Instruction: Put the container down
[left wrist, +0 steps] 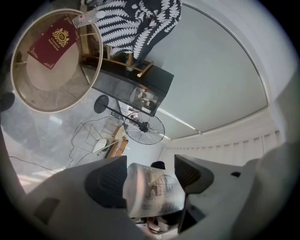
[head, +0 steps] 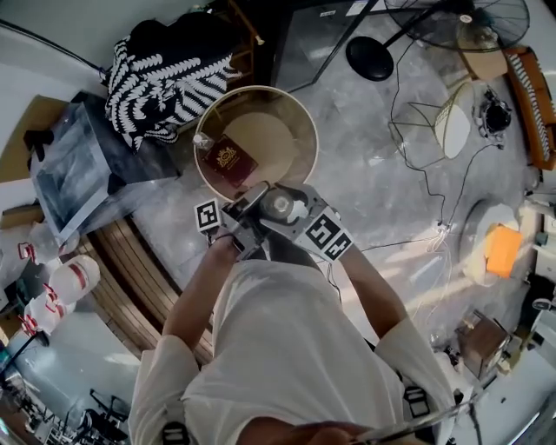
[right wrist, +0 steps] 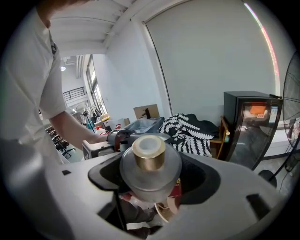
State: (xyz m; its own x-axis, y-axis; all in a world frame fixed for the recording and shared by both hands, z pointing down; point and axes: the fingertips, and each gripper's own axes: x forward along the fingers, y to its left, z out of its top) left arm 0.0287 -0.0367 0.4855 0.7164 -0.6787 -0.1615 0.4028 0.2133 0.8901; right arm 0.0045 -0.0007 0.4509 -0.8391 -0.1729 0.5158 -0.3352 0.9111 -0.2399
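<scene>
I hold one clear container (head: 280, 206) with both grippers, close to my chest and above the near rim of a round beige table (head: 261, 90). In the right gripper view it is a clear round jar (right wrist: 150, 171) with a gold cap (right wrist: 148, 152), and the right gripper (right wrist: 150, 176) is shut on it. The left gripper (left wrist: 151, 187) is shut on its clear, crinkled-looking side (left wrist: 152, 194). In the head view the left gripper (head: 254, 209) and the right gripper (head: 295, 211) meet at the container. A maroon book (head: 228, 160) lies on the table.
A small clear bottle (head: 202, 139) stands at the table's left rim. A black-and-white patterned cloth (head: 165, 74) hangs behind the table. A standing fan (head: 452, 17), a wire chair (head: 434, 122) and cables are on the floor at right. A wooden bench (head: 130, 269) is at left.
</scene>
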